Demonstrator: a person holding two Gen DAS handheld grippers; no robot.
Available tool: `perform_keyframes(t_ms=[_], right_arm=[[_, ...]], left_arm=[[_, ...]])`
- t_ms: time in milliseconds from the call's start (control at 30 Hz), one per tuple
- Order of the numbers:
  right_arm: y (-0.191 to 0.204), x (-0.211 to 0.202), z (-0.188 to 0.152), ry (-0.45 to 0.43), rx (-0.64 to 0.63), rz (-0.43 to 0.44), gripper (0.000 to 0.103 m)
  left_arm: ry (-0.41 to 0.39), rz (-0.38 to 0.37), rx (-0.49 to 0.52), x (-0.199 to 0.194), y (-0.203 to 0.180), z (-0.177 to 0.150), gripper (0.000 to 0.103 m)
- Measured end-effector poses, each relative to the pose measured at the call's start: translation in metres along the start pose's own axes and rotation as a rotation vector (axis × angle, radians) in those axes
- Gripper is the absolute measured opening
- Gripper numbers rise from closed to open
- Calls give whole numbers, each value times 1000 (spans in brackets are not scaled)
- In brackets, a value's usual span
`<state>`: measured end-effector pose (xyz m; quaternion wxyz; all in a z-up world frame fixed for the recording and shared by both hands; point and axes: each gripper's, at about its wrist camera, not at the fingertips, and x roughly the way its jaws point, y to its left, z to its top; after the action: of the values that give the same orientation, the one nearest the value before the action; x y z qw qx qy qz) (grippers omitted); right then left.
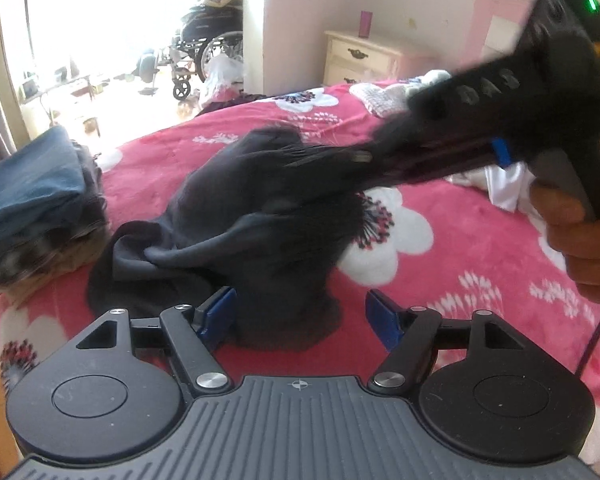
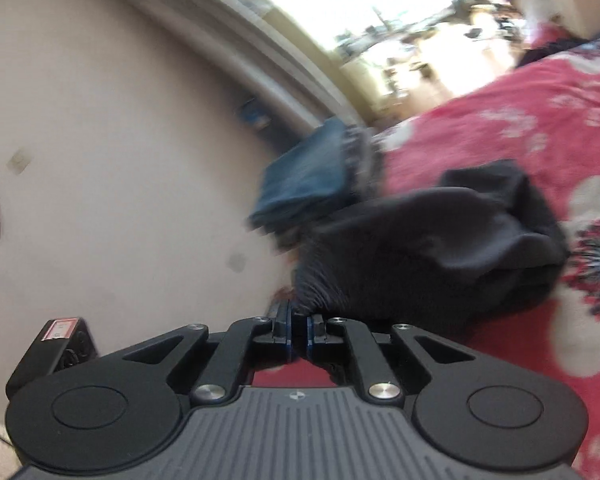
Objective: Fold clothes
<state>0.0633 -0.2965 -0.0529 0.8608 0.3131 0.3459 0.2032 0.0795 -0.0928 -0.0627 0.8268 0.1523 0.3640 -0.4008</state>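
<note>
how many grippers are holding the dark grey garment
1: the right gripper is shut on an edge of the dark grey fabric garment, lifting it off the pink floral blanket. The left gripper is open, holding nothing.

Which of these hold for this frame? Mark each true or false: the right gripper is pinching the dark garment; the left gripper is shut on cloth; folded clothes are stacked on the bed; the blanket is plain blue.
1. The right gripper pinches the dark garment. True.
2. The left gripper is shut on cloth. False: its jaws stand apart, holding nothing.
3. Folded clothes are stacked on the bed. True.
4. The blanket is plain blue. False: it is red with white flowers.
</note>
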Motion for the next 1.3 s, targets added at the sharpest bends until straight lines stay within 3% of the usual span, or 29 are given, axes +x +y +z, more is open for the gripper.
perform_keyframes(t_ms=[100, 267, 367, 500, 667, 900, 967, 1033, 1100, 1167, 1300], right_arm=[[13, 17, -13, 63, -12, -4, 8], [6, 48, -27, 139, 38, -8, 8], [-4, 46, -25, 119, 161, 30, 8], [-26, 40, -14, 72, 362, 84, 8], [-46, 66, 21, 92, 424, 115, 8], [-57, 146, 75, 210, 379, 107, 8], [-67, 173, 86, 266, 361, 61, 12], [-80, 198, 92, 351, 333, -1, 32], [-88, 206, 96, 400, 279, -47, 33], [-88, 194, 99, 381, 197, -68, 34], [-86, 134, 102, 190, 94, 3, 37]], left_arm=[[31, 24, -10, -7, -5, -17, 77], [68, 151, 7, 7, -7, -35, 77], [61, 223, -6, 19, -3, -36, 77], [16, 248, -78, 32, 6, -24, 78], [-8, 259, -120, 48, 16, -18, 81], [51, 335, -208, 67, 37, -23, 81], [76, 337, -223, 74, 46, -25, 81], [103, 339, -235, 82, 54, -27, 81], [121, 330, -233, 89, 59, -29, 81], [133, 318, -233, 95, 60, -30, 81], [162, 294, -235, 105, 59, -33, 81]])
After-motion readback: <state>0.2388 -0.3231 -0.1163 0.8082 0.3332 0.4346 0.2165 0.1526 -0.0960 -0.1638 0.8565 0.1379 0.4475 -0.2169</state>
